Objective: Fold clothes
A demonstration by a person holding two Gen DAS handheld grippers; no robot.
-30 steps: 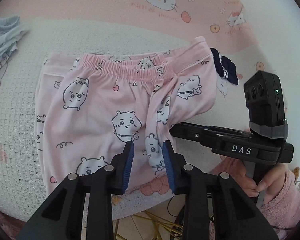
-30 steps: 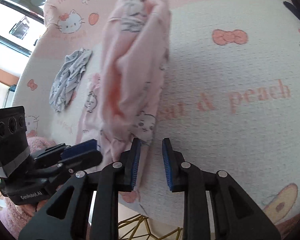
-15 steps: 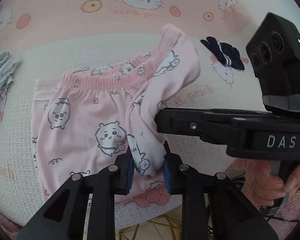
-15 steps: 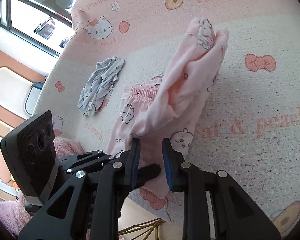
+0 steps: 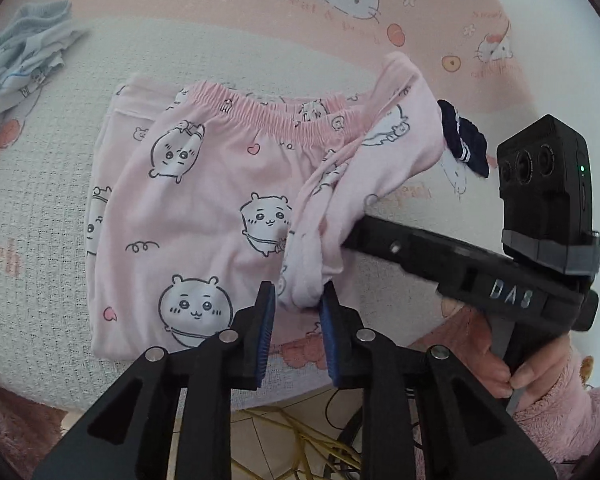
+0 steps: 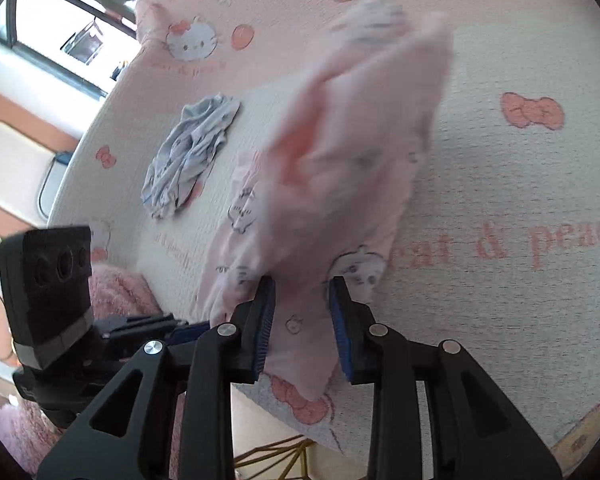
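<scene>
**Left wrist view, left to right.** A crumpled blue-grey garment (image 5: 18, 56) lies at the far left of the cat-print cloth (image 5: 260, 52), well apart from the work. The pink trousers (image 5: 204, 208) lie in the middle, waistband away from the camera. One leg lies flat on the cloth. The other is raised in a twisted roll that runs from the waistband down toward the near edge.

The left gripper (image 5: 298, 300) stands narrow, with the low end of that roll filling the gap between its blue pads. One second ago the same fingers stood empty above the flat leg.

Just to the right, the right gripper (image 5: 350, 242) has its tips buried in the roll. The person's hand (image 5: 500, 364) is on its handle. A small dark sock (image 5: 464, 140) lies beyond, partly behind the raised leg.

**Right wrist view.** The right gripper (image 6: 302, 304) is also narrow, with pink fabric between its pads. Above it the trousers (image 6: 340, 160) are smeared by motion. Half a second ago they were sharp, so the leg is being swung.

**Reading.** Both tools now hold the one leg. The lengthwise fold, leg over leg, appears to be under way but is not yet laid. The twist in the roll may leave a crease unless the leg is spread as it is laid down.
</scene>
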